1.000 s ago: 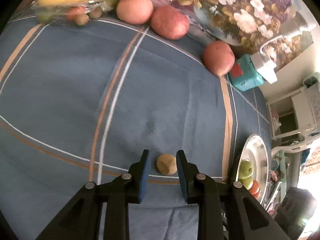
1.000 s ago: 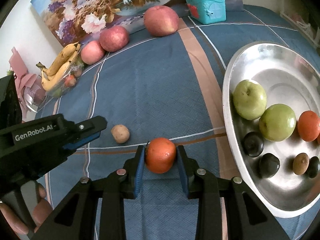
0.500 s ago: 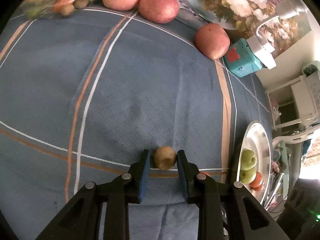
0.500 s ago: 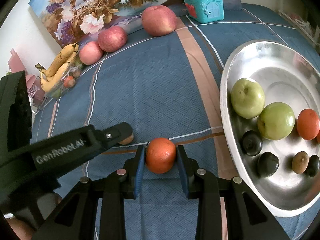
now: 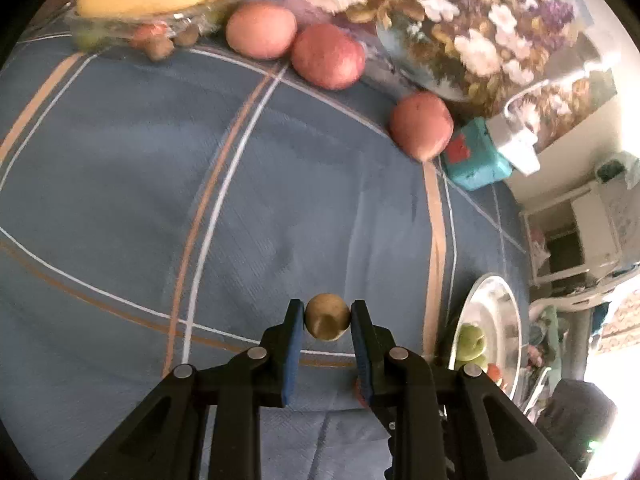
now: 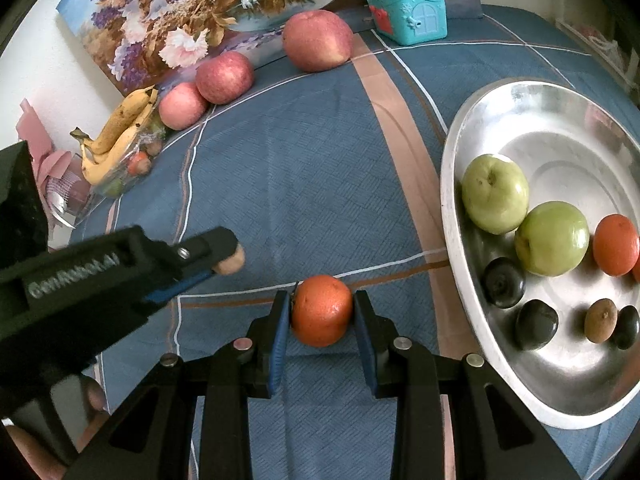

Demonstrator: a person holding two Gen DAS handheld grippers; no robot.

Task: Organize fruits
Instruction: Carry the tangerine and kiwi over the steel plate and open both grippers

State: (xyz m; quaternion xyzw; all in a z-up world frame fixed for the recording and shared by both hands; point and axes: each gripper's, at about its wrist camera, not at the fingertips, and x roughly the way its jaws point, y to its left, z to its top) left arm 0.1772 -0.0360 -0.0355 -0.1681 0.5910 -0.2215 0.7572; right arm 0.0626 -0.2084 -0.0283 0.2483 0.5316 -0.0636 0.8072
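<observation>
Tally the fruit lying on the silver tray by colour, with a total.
Green: 2
Orange: 1 fully seen; another sliver at the frame edge is unclear
Dark: 3
Brown: 1
Total: 7 clearly visible on the silver tray

Blue cloth [image 6: 304, 184] with tan and white stripes; on the silver tray [image 6: 452, 216] lie two green apples [image 6: 494, 193], beside it an orange [image 6: 322, 310].
</observation>
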